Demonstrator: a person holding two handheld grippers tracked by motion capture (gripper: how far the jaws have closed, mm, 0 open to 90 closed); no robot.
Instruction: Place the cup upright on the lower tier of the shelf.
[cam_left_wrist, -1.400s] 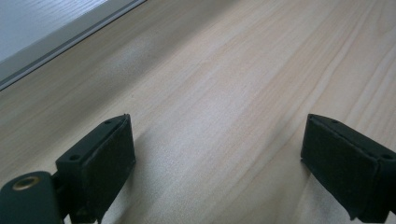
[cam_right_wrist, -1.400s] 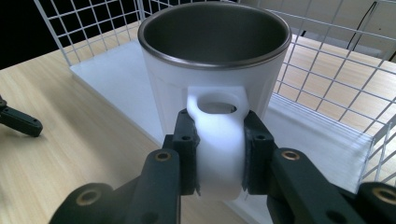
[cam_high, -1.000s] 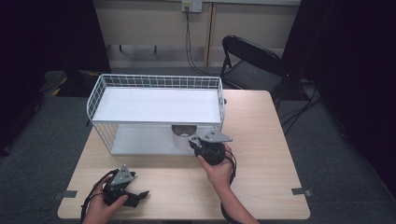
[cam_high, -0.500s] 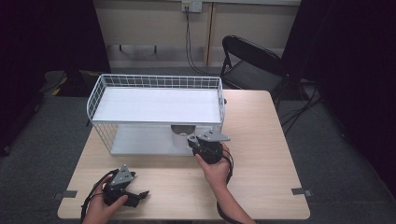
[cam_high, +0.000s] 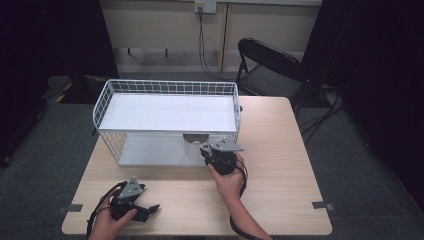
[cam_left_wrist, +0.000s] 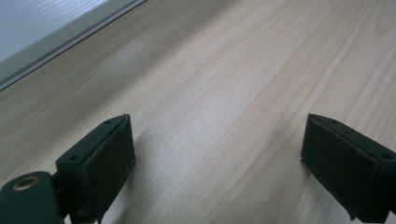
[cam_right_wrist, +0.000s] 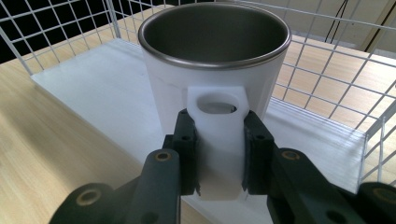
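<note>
Right gripper view, right tool clenched on white mug's handle, left tool released.

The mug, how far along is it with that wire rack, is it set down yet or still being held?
Done: the mug is upright on the lower shelf of the wire rack. In hand: the right gripper is clamped on its handle. Left: probably letting go. The left gripper is open over the table.

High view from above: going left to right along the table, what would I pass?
Left gripper, held in a hand low on the table → white wire rack → right gripper at the rack's open front → black folding chair behind the table.
</note>
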